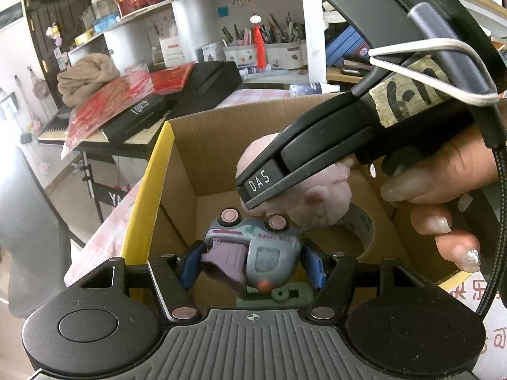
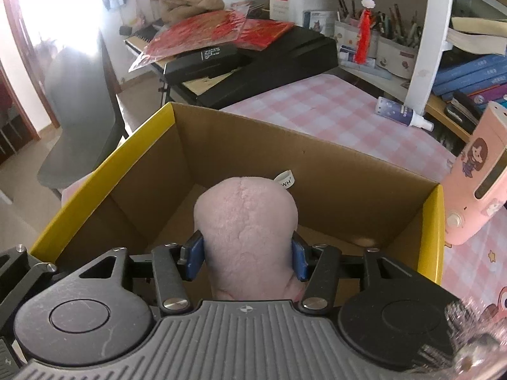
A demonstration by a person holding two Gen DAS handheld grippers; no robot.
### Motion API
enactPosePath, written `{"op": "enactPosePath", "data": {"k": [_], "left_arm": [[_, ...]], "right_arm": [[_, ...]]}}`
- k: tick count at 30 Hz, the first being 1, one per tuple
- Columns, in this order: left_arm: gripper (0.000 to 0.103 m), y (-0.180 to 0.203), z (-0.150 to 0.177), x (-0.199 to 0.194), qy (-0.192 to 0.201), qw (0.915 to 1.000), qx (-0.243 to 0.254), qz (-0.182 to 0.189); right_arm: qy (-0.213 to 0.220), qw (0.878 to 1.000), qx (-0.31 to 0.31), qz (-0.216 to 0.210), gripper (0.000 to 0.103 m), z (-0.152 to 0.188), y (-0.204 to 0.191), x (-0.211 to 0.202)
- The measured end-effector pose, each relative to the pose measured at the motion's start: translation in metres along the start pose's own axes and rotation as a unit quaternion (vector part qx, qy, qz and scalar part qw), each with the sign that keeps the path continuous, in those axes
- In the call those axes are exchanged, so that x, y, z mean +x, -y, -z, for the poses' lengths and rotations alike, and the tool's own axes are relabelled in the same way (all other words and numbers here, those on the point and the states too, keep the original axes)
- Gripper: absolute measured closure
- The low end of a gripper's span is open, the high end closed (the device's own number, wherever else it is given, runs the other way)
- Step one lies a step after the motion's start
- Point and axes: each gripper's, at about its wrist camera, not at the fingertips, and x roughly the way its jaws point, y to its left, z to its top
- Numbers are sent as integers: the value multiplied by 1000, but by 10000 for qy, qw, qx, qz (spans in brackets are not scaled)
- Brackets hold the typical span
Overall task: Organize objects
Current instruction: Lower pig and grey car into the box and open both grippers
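Note:
A cardboard box (image 1: 149, 190) with yellow rims stands open under both grippers. My left gripper (image 1: 253, 267) is shut on a grey-blue toy car (image 1: 263, 250), wheels up with a purple tongue, held over the box. In the box lie a green toy piece (image 1: 279, 296) and a tape roll (image 1: 361, 224). My right gripper (image 2: 246, 256) is shut on a pink plush toy (image 2: 245, 215), its blue pads pressing both sides, above the box (image 2: 95, 177). In the left wrist view the plush (image 1: 320, 196) hangs just behind the car, under one of the right gripper's fingers (image 1: 263, 180), which a person's hand (image 1: 443, 183) holds.
A pink device (image 2: 478, 183) stands right of the box on the pink chequered tablecloth (image 2: 332, 110). A spray bottle (image 2: 402, 114) lies further back. A black keyboard (image 2: 253, 53) with red packets sits behind the box, and a grey chair (image 2: 76, 110) to its left.

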Motion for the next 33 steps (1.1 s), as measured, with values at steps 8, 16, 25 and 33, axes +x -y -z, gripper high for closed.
{"op": "enactPosePath", "data": {"k": [8, 16, 25, 33], "left_arm": [[36, -2, -3, -6, 209, 9997, -87, -33], [31, -10, -5, -30, 611, 9977, -279, -25], [20, -31, 2, -63, 962, 9930, -687, -30], [17, -42, 19, -83, 1117, 9897, -890, 13]], "right_arm": [[134, 9999, 8, -83, 42, -3, 2, -5], [780, 9969, 123, 48, 33, 1, 0, -49], [1579, 9854, 412, 476, 30, 25, 4, -114], [2034, 9711, 550, 1126, 24, 64, -5, -155]]}}
